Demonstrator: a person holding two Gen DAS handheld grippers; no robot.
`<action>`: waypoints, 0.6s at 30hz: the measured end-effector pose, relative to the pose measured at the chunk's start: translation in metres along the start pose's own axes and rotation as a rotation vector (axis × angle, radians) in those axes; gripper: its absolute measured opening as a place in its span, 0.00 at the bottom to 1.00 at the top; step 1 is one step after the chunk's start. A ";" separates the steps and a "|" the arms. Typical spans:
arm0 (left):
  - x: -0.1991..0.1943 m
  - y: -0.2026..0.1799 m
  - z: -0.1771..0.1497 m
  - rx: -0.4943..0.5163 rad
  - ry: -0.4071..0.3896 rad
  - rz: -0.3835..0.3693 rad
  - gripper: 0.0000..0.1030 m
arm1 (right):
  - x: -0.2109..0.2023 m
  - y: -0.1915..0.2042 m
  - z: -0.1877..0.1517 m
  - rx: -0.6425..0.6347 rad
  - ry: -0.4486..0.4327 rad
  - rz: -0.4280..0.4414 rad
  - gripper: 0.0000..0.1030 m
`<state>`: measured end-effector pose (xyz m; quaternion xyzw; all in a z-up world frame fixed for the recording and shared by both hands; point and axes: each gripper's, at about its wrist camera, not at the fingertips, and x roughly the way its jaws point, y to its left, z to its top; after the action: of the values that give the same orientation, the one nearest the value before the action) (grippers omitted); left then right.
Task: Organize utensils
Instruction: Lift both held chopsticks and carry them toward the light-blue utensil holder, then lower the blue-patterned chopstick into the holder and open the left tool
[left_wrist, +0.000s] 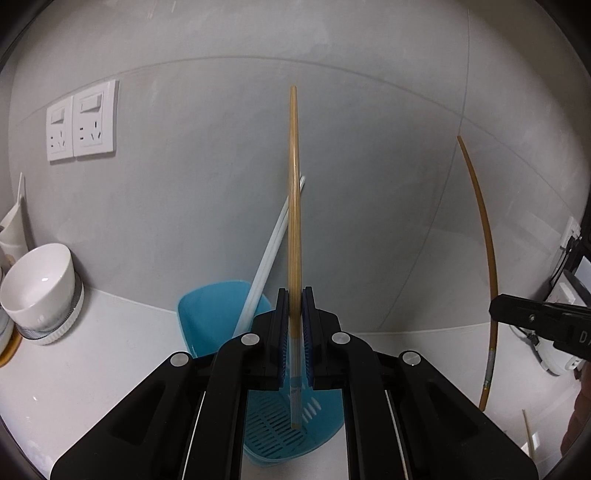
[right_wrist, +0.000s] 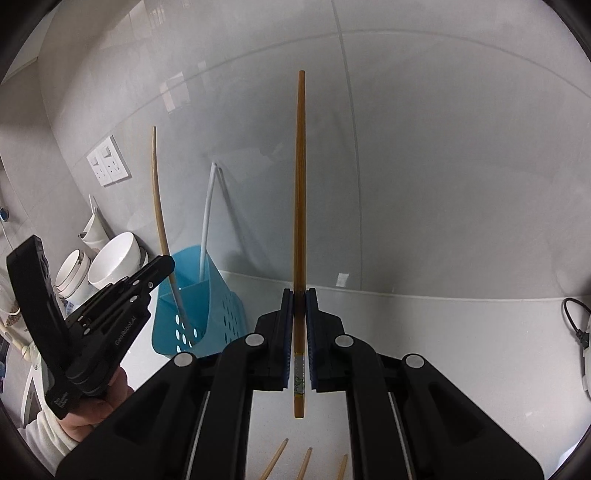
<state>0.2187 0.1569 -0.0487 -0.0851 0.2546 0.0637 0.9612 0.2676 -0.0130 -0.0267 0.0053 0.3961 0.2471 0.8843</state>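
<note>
My left gripper (left_wrist: 294, 314) is clamped on a pale bamboo chopstick (left_wrist: 294, 206), its blue pads pressed against the stick's sides; the stick stands nearly upright, its lower end hanging over the slotted floor of the blue utensil holder (left_wrist: 207, 314). My right gripper (right_wrist: 299, 314) is likewise clamped on a darker brown chopstick (right_wrist: 300, 184), which also points up, a patterned band near its lower end sitting between the pads. The holder stands on the white countertop (right_wrist: 443, 350) close to the back edge, against the grey tiled wall (left_wrist: 369, 147), and two white chopsticks (left_wrist: 266, 258) lean inside it, their tips resting on the wall. From the right wrist view I see the holder left of my right gripper, with the left gripper just above it and the person's hand (right_wrist: 99, 398) around its handle. Three more bamboo chopsticks (right_wrist: 304, 463) lie on the countertop below my right gripper, toward the front edge. At the left end of the countertop white bowls (right_wrist: 114, 260) are stacked near the wall, below a double wall socket (left_wrist: 82, 120). A black cable (right_wrist: 574, 321) lies at the right edge.
</note>
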 end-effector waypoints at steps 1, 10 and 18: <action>0.003 0.001 -0.003 -0.003 0.009 0.003 0.06 | 0.002 0.000 -0.001 0.000 0.005 0.000 0.06; 0.018 0.004 -0.020 0.013 0.071 0.021 0.07 | 0.009 0.003 -0.005 -0.013 0.030 0.006 0.06; 0.015 0.013 -0.015 -0.002 0.098 0.051 0.29 | 0.008 0.006 -0.007 -0.024 0.041 0.009 0.06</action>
<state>0.2222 0.1677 -0.0710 -0.0826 0.3035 0.0841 0.9455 0.2644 -0.0051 -0.0359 -0.0088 0.4113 0.2561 0.8747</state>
